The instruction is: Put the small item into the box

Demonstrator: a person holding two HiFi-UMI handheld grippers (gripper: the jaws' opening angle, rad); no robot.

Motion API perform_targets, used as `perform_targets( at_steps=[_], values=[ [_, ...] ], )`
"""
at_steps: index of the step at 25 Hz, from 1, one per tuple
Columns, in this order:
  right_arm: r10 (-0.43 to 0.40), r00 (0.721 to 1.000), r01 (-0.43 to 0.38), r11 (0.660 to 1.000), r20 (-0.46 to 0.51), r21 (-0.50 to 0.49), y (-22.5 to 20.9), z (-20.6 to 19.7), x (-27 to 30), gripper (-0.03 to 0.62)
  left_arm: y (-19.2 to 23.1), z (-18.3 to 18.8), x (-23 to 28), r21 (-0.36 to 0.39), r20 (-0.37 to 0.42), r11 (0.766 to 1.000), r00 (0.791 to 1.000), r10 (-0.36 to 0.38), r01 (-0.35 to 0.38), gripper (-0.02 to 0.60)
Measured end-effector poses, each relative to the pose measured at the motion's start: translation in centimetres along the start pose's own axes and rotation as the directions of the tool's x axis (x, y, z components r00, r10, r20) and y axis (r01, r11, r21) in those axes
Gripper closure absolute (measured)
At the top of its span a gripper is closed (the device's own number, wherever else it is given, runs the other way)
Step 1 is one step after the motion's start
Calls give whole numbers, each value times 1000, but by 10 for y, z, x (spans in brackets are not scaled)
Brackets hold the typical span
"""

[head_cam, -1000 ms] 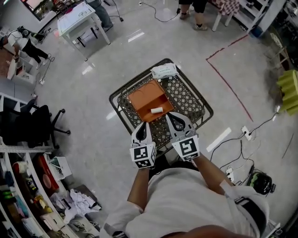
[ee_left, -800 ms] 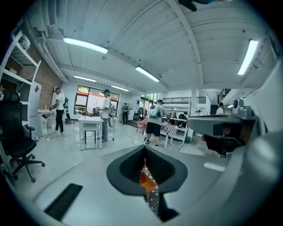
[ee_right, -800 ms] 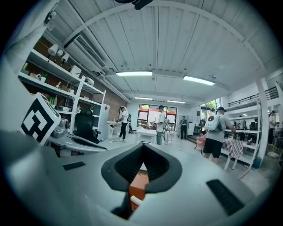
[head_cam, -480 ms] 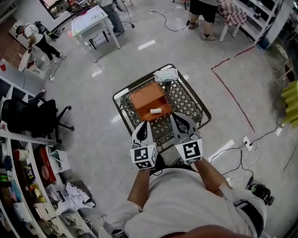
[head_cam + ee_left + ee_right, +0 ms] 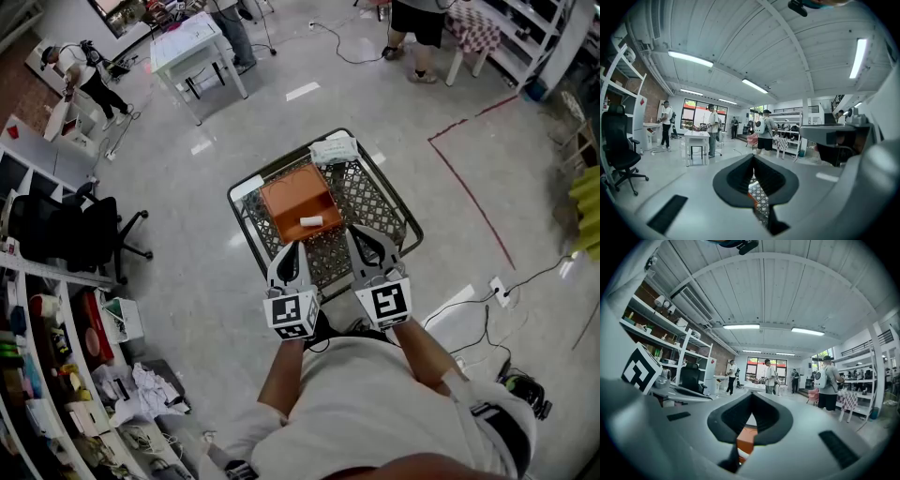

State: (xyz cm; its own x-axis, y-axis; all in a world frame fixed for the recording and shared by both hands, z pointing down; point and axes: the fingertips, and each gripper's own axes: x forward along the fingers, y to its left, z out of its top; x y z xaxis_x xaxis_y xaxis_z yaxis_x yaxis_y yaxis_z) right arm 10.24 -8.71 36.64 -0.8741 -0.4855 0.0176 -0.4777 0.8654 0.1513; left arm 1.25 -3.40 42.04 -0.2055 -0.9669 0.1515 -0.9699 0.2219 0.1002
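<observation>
Already in: the small white item (image 5: 310, 221) lies in the orange box (image 5: 295, 197) inside the wire cart (image 5: 412, 228). The left hand-held gripper (image 5: 287, 251) and right hand-held gripper (image 5: 362, 240) both have jaws together, empty, over the cart's near edge.

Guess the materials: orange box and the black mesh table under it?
The orange box looks like matte cardboard or thin plastic: flat even colour, no glare; can't settle which. The mesh table is probably dark-coated metal: open lattice top, thin rim.
</observation>
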Motion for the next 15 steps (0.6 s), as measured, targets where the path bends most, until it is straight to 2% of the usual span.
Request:
perform_targets(
  at_steps=[8,11,15],
  values=[
    [-12,1000,13,1000,-11,7,-15,7,-13,591,-22,12,8,21,18,999,999,-28,28,572],
    [-24,1000,24,1000,21,-10,-28,14,-12,591,-30,23,18,38,46,999,998,-38,36,572],
    [-41,998,41,999,42,-12,-40,11,-19,591,-42,20,22,42,52,998,998,-44,42,572]
  ],
)
